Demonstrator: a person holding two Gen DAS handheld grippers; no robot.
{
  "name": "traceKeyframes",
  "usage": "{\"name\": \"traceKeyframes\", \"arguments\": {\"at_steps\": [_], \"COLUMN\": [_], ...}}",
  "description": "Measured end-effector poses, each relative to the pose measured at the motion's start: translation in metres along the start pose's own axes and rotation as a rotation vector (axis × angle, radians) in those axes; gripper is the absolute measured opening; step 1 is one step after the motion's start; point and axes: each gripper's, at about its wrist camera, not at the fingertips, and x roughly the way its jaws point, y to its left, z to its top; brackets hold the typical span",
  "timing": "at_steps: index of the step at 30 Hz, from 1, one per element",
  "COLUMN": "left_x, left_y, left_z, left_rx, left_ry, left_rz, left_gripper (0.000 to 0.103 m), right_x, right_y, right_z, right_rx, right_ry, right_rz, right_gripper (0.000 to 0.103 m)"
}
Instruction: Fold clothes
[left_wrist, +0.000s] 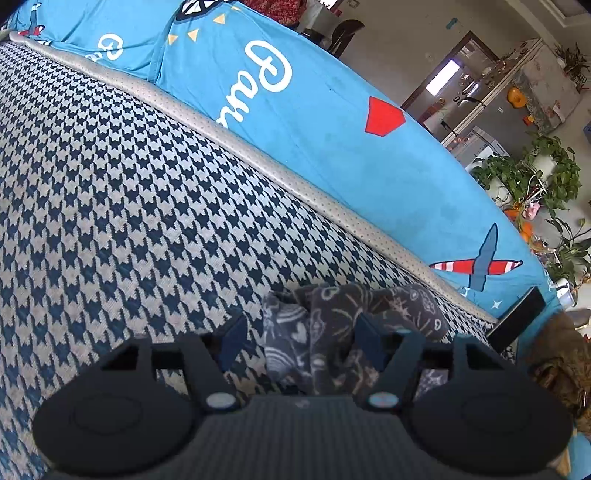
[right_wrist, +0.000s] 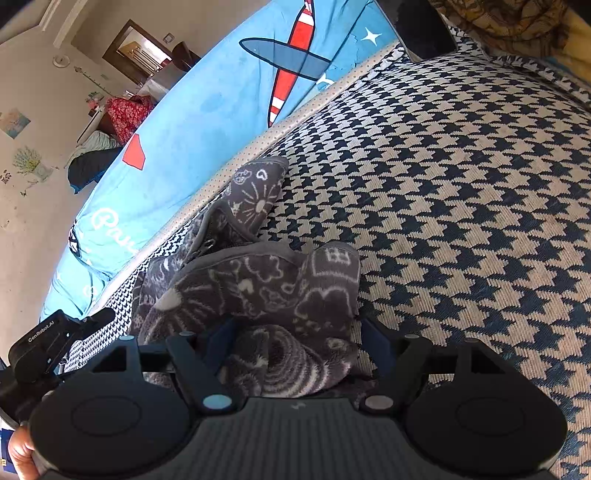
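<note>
Checked sofa seat (right_wrist: 461, 184) holds the crumpled grey fleece top (right_wrist: 258, 288) at six o'clock, and both the left gripper (left_wrist: 301, 341) and right gripper (right_wrist: 295, 345) gape around it, gripping nothing, so it could bunch up and slip.

"GenRobot.AI" on black device (right_wrist: 44, 334), "Pau" on blue cover (left_wrist: 266, 70)

surface: houndstooth cushion (right_wrist: 461, 177) | on it: crumpled grey patterned garment (right_wrist: 258, 288)

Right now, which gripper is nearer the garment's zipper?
Right. The right gripper straddles the bunched grey garment just below its zipper; the left gripper sits at another end, zipper unseen.
</note>
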Motion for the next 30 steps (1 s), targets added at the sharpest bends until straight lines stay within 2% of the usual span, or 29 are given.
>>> {"name": "traceKeyframes", "arguments": {"at_steps": [4,11,15,16,18,20,22,23,24,25,30], "left_x": [0.008,0.037,0.06,0.064,0.069,0.07,0.065,0.062,0.057,0.051,0.019], "left_y": [-0.009,-0.015,-0.017,-0.019,-0.022,-0.026,-0.031,-0.034,-0.038,-0.043,-0.062], "left_z": [-0.009,-0.013,-0.025,-0.029,-0.035,-0.034,-0.032,-0.03,-0.026,-0.022,-0.008], "left_rx": [-0.002,-0.072,-0.146,-0.153,-0.15,-0.148,-0.138,-0.129,-0.11,-0.088,0.029], "left_ry": [0.048,0.124,0.213,0.224,0.23,0.233,0.212,0.196,0.172,0.146,-0.003], "left_rz": [-0.032,-0.052,-0.098,-0.101,-0.101,-0.108,-0.112,-0.112,-0.108,-0.099,-0.033], "left_gripper": [0.07,0.073,0.073,0.071,0.06,0.039,0.029,0.024,0.023,0.021,0.02], "right_x": [0.004,0.002,0.0,0.0,0.001,0.002,0.004,0.004,0.004,0.005,0.001], "right_y": [0.004,0.0,-0.006,-0.008,-0.011,-0.014,-0.016,-0.015,-0.013,-0.012,0.004], "right_z": [-0.002,-0.001,-0.003,-0.003,-0.003,-0.003,-0.004,-0.005,-0.005,-0.006,-0.007], "right_rx": [0.002,0.001,0.025,0.033,0.049,0.064,0.078,0.072,0.067,0.061,-0.023], "right_ry": [0.001,-0.001,0.01,0.013,0.018,0.022,0.019,0.018,0.017,0.016,-0.041], "right_rz": [-0.005,-0.015,-0.003,0.005,0.019,0.034,0.052,0.06,0.069,0.078,0.098], "right_gripper": [0.075,0.076,0.076,0.076,0.076,0.076,0.076,0.072,0.065,0.062,0.025]}}
